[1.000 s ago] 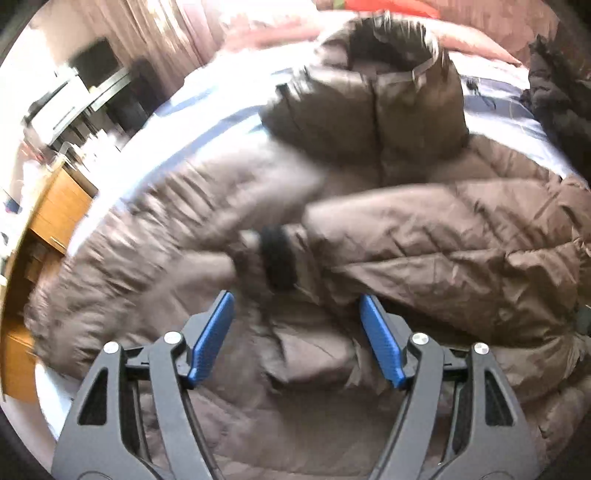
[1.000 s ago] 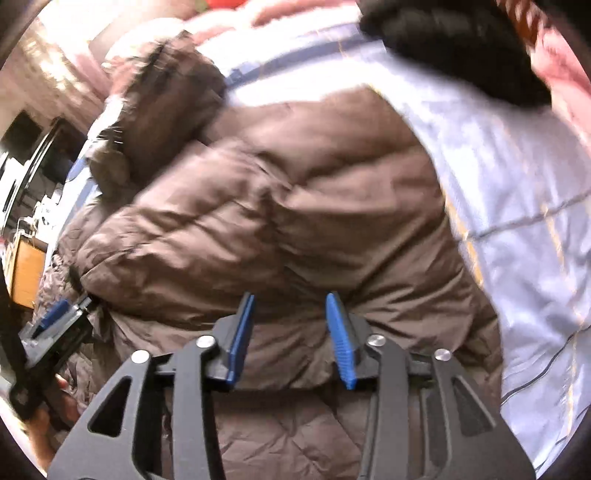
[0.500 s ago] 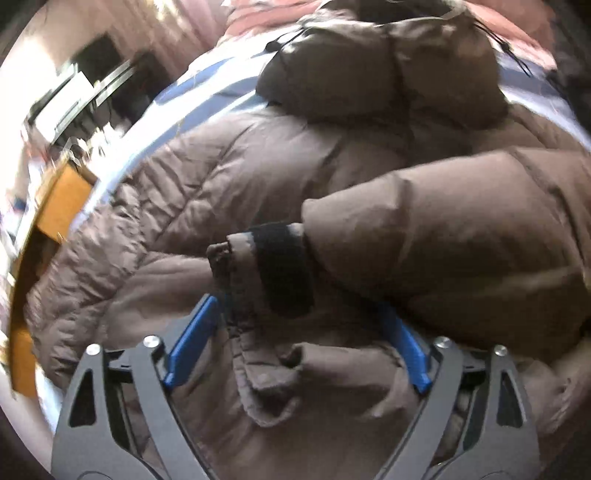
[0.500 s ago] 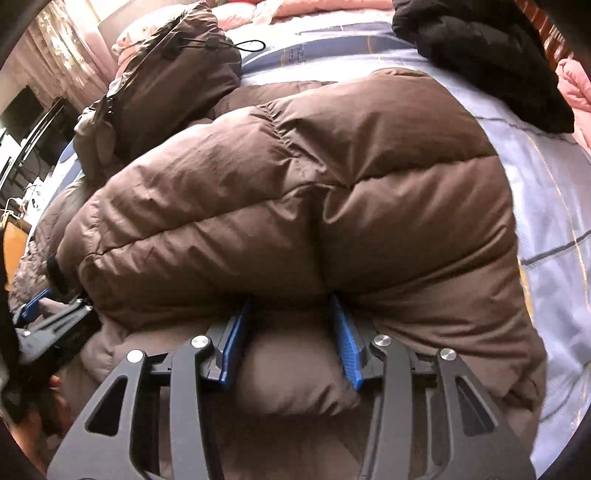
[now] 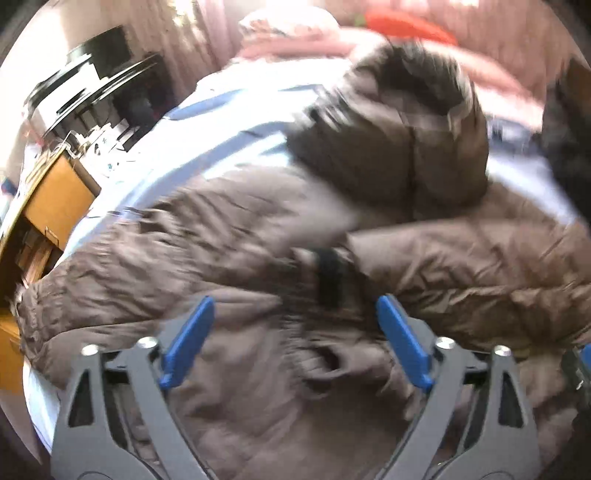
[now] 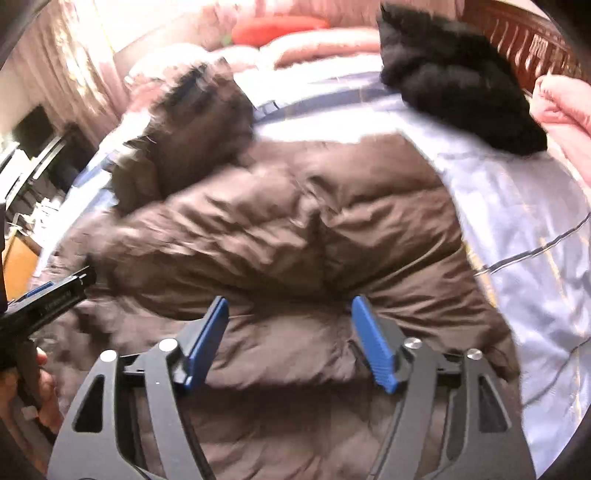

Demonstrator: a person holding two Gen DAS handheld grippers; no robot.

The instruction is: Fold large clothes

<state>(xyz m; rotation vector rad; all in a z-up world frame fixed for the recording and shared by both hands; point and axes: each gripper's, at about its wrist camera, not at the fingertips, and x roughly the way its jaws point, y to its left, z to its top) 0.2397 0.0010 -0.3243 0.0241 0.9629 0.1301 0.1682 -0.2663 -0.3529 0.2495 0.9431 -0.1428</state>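
A brown puffer jacket lies spread on the bed, its fur-trimmed hood at the far end. One sleeve is folded across the body, and its black cuff rests near the middle. My left gripper hovers just short of the cuff; its jaws are opening wide and grip nothing. The jaws of my right gripper are also opening. A soft bulge of the jacket sits between the blue pads, which stand clear of it. The left gripper shows at the left edge of the right wrist view.
A black garment lies at the far right on the light blue sheet. Pink quilts and a red item line the head of the bed. A wooden cabinet stands beside the bed's left side.
The right gripper let go of the jacket fold it pinched and opened wide. The left gripper widened too. Both drew back from the jacket, and the sleeve now lies on the body.
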